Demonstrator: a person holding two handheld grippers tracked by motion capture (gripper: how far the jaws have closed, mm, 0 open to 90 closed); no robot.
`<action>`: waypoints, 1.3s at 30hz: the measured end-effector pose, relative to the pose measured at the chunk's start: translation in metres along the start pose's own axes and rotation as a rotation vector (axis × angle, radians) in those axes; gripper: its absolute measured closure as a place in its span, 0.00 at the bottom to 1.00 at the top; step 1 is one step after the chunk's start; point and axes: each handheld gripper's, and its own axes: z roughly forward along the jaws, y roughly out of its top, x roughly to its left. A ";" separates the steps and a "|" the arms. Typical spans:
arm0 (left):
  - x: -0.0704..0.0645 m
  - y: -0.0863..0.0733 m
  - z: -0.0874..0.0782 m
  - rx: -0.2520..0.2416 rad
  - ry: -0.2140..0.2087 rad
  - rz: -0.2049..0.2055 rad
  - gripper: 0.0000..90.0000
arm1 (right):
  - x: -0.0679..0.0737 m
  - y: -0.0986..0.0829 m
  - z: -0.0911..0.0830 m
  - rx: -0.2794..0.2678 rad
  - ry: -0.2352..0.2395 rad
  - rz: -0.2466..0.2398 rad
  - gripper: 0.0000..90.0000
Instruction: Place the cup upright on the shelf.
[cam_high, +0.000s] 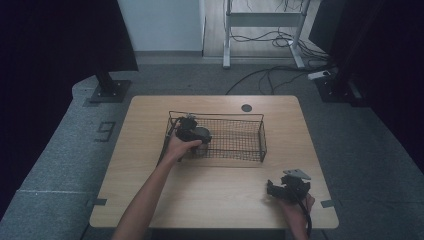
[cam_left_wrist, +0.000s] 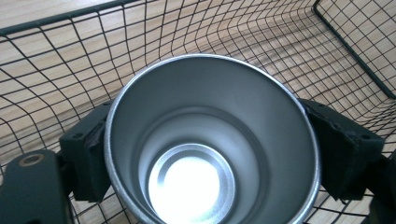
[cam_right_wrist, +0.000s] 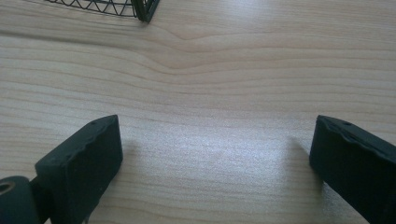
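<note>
Silver metal cup, round and shiny inside, is sitting at the left end of the black wire mesh basket, and the left gripper has it clamped. In the left gripper view you look straight down into the open mouth of the cup, with one black jaw pressed against each side of its wall, so that's a solid grasp. The basket mesh runs all around behind it with the wood showing through, though I can't tell whether the cup's bottom is actually resting on the basket floor.

Moving right, the basket itself sits around the middle of the light wooden table, long side facing the person.

Over at the right near corner, the right gripper is held low over bare wood, well apart from the basket. Its jaws are spread wide with nothing between them, just tabletop, and a corner of the basket peeks in at the top of the right gripper view.
</note>
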 end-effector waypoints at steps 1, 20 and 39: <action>0.000 0.000 0.001 0.003 -0.003 -0.001 0.16 | 0.000 0.000 0.000 0.000 0.000 0.000 0.03; 0.002 -0.005 0.000 0.004 -0.028 -0.017 0.14 | 0.000 0.000 0.000 0.000 0.000 0.000 0.03; 0.000 -0.001 -0.028 -0.095 -0.016 -0.009 0.12 | 0.000 0.000 0.000 0.000 0.000 0.000 0.03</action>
